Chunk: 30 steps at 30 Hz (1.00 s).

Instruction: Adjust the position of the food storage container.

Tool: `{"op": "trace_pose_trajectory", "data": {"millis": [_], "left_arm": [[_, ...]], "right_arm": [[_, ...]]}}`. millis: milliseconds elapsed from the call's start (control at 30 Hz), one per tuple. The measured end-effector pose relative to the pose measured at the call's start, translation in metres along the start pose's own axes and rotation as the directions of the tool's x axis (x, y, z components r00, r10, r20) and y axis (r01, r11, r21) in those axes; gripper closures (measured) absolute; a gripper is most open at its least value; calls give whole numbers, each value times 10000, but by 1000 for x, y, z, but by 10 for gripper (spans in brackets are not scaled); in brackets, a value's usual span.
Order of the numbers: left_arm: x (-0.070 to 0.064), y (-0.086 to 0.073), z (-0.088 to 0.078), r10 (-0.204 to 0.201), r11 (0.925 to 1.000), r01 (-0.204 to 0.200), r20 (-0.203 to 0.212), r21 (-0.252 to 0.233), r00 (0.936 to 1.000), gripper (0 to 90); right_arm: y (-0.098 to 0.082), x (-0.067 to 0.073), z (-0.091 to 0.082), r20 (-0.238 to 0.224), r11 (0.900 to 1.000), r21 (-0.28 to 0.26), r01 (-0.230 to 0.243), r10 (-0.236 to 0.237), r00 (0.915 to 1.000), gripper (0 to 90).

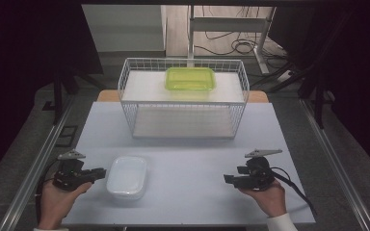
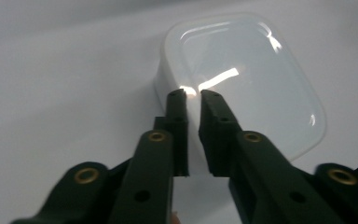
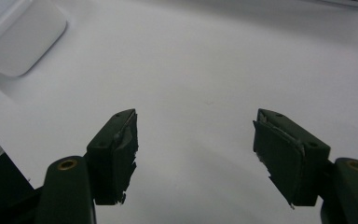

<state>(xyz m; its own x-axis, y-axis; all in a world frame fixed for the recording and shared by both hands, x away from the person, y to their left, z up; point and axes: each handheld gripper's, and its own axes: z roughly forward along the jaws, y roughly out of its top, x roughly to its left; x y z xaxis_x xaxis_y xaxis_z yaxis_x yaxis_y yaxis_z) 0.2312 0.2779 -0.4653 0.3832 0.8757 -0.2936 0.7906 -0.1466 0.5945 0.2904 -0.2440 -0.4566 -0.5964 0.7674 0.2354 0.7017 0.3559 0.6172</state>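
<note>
Overhead, the white container (image 1: 127, 177) sits near the table's (image 1: 188, 159) front left, with the left gripper (image 1: 102, 172) at its edge. Closer in, its jaws pinch the container's rim (image 2: 192, 91). Meanwhile the right gripper (image 3: 195, 122) gapes wide over bare table.

Soft, even overhead light falls on the pale table (image 1: 188, 163), while the room around it sinks into near black on both sides of the high view. Shadows under things are faint. In the left gripper view, bright streaks of glare cross the clear white box (image 2: 247, 79), washing out its rim, and the near jaws look soft and dark. The right gripper view is dimmer, greyish, with a gentle shadow on the table between its jaws and darker corners.
</note>
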Motion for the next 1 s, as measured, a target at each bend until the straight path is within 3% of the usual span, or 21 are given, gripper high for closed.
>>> {"op": "trace_pose_trajectory", "data": {"millis": [67, 167, 333, 867, 1000], "left_arm": [[3, -2, 3, -68, 9997, 68, 15, 225, 10000, 891], [10, -6, 9, -194, 9974, 191, 42, 695, 9998, 899], [15, -11, 16, -330, 9946, 317, 114, 987, 9994, 900], [21, -10, 35, -427, 9940, 394, 305, 1020, 9986, 900], [21, -9, 37, -400, 9936, 360, 359, 1068, 9986, 900]], "right_arm": [[0, 0, 2, 48, 10000, 64, 18, -18, 10000, 306], [0, 0, 3, 87, 9999, 106, -7, 6, 10000, 306], [0, 0, 4, 130, 9999, 138, -20, 18, 9999, 306], [-1, 0, 2, 224, 9999, 160, -48, 45, 9997, 302], [-4, -4, 0, 202, 9996, 121, -270, 267, 9994, 302]]}}
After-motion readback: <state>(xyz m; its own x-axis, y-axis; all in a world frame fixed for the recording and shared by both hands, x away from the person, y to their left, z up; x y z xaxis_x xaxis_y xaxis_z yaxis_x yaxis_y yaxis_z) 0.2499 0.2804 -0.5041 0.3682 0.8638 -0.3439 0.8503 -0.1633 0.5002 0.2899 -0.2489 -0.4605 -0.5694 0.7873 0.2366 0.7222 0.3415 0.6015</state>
